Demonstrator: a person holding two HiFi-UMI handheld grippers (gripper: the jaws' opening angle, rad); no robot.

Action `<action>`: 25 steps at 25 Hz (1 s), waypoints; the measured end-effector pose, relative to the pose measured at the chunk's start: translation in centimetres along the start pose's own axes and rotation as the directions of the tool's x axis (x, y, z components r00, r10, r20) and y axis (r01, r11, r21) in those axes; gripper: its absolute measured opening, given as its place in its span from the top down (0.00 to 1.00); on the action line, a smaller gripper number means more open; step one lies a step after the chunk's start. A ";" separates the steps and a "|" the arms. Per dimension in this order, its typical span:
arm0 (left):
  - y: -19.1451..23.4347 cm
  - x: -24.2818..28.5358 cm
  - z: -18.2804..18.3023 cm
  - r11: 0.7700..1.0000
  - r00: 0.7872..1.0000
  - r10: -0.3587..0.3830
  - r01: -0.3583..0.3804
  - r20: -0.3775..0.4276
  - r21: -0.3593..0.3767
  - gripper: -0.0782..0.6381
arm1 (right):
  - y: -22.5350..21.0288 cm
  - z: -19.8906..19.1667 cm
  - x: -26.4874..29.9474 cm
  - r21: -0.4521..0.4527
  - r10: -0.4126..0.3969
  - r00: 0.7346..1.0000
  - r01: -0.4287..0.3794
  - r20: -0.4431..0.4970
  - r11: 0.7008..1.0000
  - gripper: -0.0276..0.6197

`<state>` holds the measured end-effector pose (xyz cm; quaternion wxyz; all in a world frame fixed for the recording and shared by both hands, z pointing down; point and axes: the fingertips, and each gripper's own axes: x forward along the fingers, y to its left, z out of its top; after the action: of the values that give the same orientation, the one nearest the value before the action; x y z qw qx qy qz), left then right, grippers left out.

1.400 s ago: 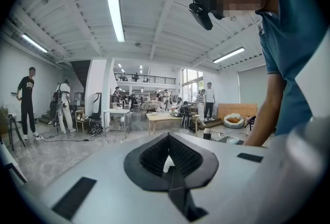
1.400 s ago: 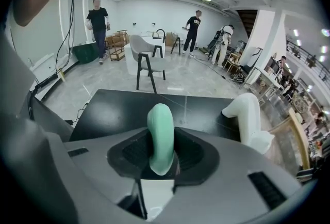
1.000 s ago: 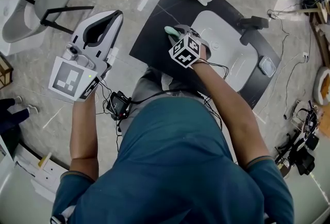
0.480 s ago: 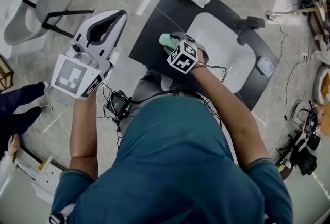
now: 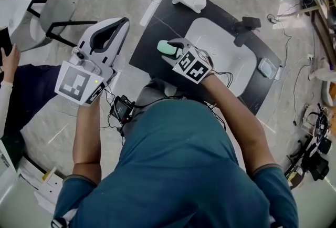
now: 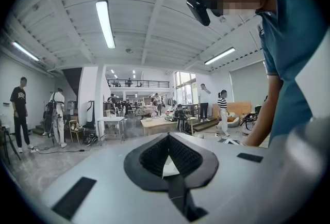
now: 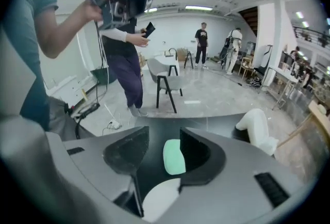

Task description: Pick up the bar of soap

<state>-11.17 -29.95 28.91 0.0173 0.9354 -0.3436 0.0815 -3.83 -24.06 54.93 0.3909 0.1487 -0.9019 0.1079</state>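
While the right hand-held gripper (image 7: 163,140) gapes, the soap (image 7: 174,157) lies between its jaws.

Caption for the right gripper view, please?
Right tongs, open, straddle a pale green oval soap bar over a black countertop.

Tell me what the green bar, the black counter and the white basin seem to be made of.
Green bar: probably soap; pale mint, matte, with rounded edges.
Black counter: perhaps stone or laminate; flat and dark, with a faint sheen.
White basin: looks like glazed ceramic; smooth, glossy, with rounded corners.
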 end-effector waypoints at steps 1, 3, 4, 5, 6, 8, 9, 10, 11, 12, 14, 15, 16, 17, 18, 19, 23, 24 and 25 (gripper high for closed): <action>-0.3 0.1 0.3 1.000 1.000 -0.002 0.002 0.002 0.004 0.89 | -0.2 1.2 -1.3 0.020 -0.010 0.998 0.009 0.062 1.000 0.68; -1.1 0.4 0.7 1.000 1.000 -0.007 0.007 0.007 0.011 0.89 | -0.6 3.8 -4.4 0.047 -0.041 0.981 0.032 0.189 0.998 0.90; -1.5 0.5 1.0 1.000 1.000 -0.010 0.010 0.009 0.015 0.89 | -0.8 5.1 -6.1 0.052 -0.057 0.967 0.045 0.247 0.998 0.92; -1.8 0.6 1.3 1.000 1.000 -0.013 0.013 0.010 0.018 0.89 | -0.9 6.4 -7.9 0.051 -0.070 0.952 0.057 0.299 0.997 0.93; -2.2 0.7 1.6 1.000 1.000 -0.016 0.016 0.012 0.021 0.89 | -0.9 7.7 -9.7 0.047 -0.078 0.934 0.066 0.348 0.997 0.93; -2.9 0.9 2.3 0.999 1.000 -0.023 0.023 0.015 0.028 0.89 | -0.6 10.2 -13.3 0.045 -0.086 0.894 0.074 0.439 0.996 0.93; -3.3 0.9 2.6 0.999 1.000 -0.027 0.026 0.015 0.031 0.89 | -0.4 11.3 -15.1 0.046 -0.087 0.872 0.074 0.482 0.996 0.93; -3.6 1.0 2.8 0.999 0.999 -0.030 0.030 0.016 0.035 0.89 | -0.3 12.3 -16.9 0.047 -0.089 0.849 0.076 0.521 0.996 0.93; -4.1 1.3 2.9 0.999 0.999 -0.034 0.033 0.017 0.038 0.89 | -0.1 13.1 -18.6 0.045 -0.091 0.827 0.079 0.555 0.996 0.93; -4.6 1.6 3.1 0.999 0.999 -0.036 0.035 0.018 0.042 0.89 | 0.0 13.6 -20.3 0.043 -0.092 0.807 0.083 0.583 0.996 0.93; -6.1 2.3 3.5 0.998 0.999 -0.038 0.037 0.020 0.051 0.89 | 0.4 13.9 -23.7 0.045 -0.092 0.779 0.082 0.620 0.996 0.93; -7.0 2.7 3.7 0.998 0.999 -0.039 0.037 0.020 0.057 0.89 | 0.7 13.7 -25.3 0.047 -0.091 0.769 0.080 0.633 0.996 0.93; -7.9 2.9 3.9 0.997 0.999 -0.039 0.038 0.021 0.064 0.89 | 1.0 13.6 -26.7 0.047 -0.093 0.758 0.082 0.646 0.996 0.93; -8.5 2.9 4.0 0.997 0.999 -0.040 0.038 0.023 0.072 0.89 | 1.4 13.4 -27.8 0.046 -0.097 0.747 0.089 0.658 0.995 0.93; -9.1 2.7 3.9 0.996 0.999 -0.041 0.038 0.026 0.080 0.89 | 1.9 13.2 -28.5 0.047 -0.101 0.739 0.094 0.666 0.994 0.94; -9.6 2.3 3.8 0.995 0.999 -0.042 0.039 0.031 0.088 0.89 | 2.5 13.1 -28.9 0.050 -0.107 0.734 0.099 0.671 0.994 0.94; -10.9 1.5 4.2 0.992 0.998 -0.045 0.040 0.042 0.117 0.89 | 3.6 12.6 -30.9 0.069 -0.136 0.711 0.122 0.690 0.990 0.94; -10.9 1.6 4.6 0.992 0.998 -0.045 0.040 0.042 0.118 0.89 | 3.5 12.8 -31.5 0.077 -0.141 0.707 0.121 0.693 0.990 0.94; -10.8 1.7 5.0 0.992 0.998 -0.045 0.040 0.041 0.117 0.89 | 3.3 12.9 -32.2 0.084 -0.146 0.704 0.123 0.695 0.989 0.94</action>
<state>-2.23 -23.20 24.54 -0.0429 0.9435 -0.3186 0.0808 7.23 -19.06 22.27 0.0254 0.2498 -0.9675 0.0288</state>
